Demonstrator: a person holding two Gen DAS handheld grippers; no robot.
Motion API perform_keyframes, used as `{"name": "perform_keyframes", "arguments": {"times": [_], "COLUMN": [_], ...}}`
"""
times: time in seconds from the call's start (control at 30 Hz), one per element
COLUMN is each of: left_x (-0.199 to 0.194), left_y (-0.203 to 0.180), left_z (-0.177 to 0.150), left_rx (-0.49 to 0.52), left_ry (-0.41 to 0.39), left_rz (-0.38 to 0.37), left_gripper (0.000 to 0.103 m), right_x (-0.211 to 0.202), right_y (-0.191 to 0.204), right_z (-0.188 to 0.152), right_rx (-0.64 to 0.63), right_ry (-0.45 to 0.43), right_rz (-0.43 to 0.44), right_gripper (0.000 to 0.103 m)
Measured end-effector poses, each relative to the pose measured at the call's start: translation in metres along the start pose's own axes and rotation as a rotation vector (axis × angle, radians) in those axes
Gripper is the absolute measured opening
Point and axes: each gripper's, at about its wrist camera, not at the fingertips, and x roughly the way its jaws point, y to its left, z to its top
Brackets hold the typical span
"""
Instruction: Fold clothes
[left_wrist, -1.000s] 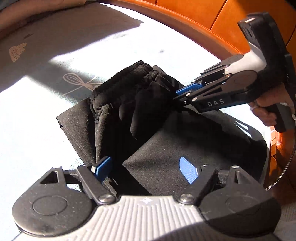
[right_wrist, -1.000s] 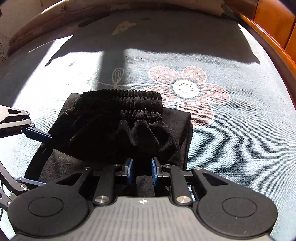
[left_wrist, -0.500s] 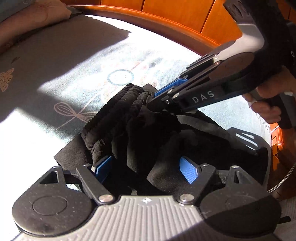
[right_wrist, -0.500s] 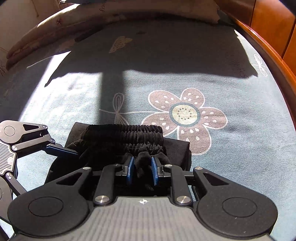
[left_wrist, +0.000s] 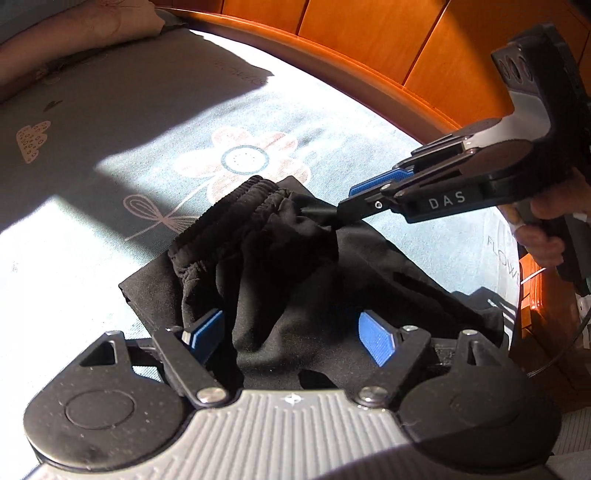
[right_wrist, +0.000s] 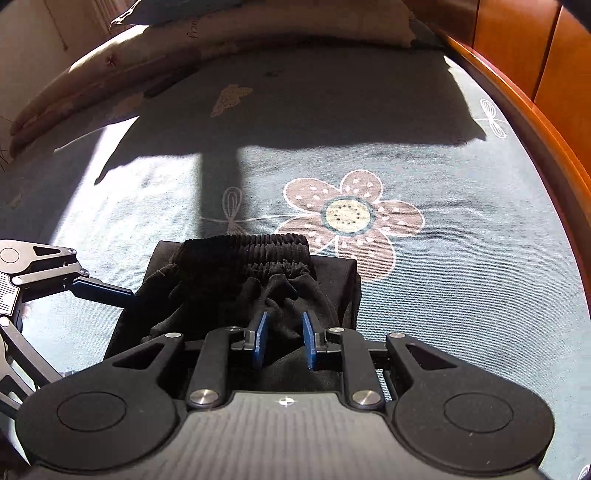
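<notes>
We have black shorts lying partly folded on the flowered bedsheet. Our right tongs pinch a bunch of the cloth just below the waistband, lifting it. Our left tongs stand wide open over the shorts, gripping nothing.

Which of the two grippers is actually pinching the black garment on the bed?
The right gripper: its blue pads are closed on a bunch of the black elastic-waisted garment, which rises to a peak there. The left gripper stands wide open over the cloth.
</notes>
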Motion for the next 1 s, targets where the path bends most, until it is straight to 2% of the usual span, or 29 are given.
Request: {"name": "perform_keyframes", "arguments": {"times": [0.07, 0.23, 0.33, 0.4, 0.47, 0.57, 0.67, 0.8, 0.93, 1.0], "left_x": [-0.004, 0.005, 0.025, 0.036, 0.041, 0.031, 0.014, 0.023, 0.012, -0.001], "left_y": [-0.019, -0.064, -0.071, -0.070, -0.067, -0.057, -0.056, -0.043, -0.033, -0.032], "left_z": [-0.011, -0.044, -0.059, -0.066, -0.069, -0.065, -0.068, -0.078, -0.079, -0.079], "left_rx": [0.022, 0.070, 0.059, 0.055, 0.064, 0.022, 0.068, 0.067, 0.029, 0.032], "left_ry": [0.011, 0.070, 0.105, 0.121, 0.125, 0.125, 0.101, 0.132, 0.112, 0.095], "left_rz": [0.001, -0.036, -0.025, 0.003, 0.034, 0.028, 0.038, 0.061, 0.037, 0.024], "left_gripper": [0.080, 0.080, 0.080, 0.080, 0.080, 0.080, 0.080, 0.080, 0.080, 0.080], "right_x": [-0.012, -0.025, -0.012, -0.002, 0.006, -0.004, -0.020, -0.022, -0.007, -0.014], "right_y": [0.001, 0.026, 0.046, 0.052, 0.052, 0.048, 0.051, 0.064, 0.073, 0.077], "right_z": [-0.019, -0.072, -0.092, -0.099, -0.100, -0.094, -0.091, -0.090, -0.093, -0.094], "right_rx": [0.010, -0.068, -0.134, -0.164, -0.152, -0.111, -0.090, -0.086, -0.055, -0.051], "right_ry": [0.020, 0.105, 0.155, 0.158, 0.166, 0.143, 0.115, 0.101, 0.137, 0.116], "right_rz": [0.004, 0.063, 0.074, 0.071, 0.069, 0.069, 0.072, 0.058, 0.009, 0.018], "right_gripper": [0.024, 0.024, 0.024, 0.024, 0.024, 0.024, 0.024, 0.024, 0.024, 0.024]}}
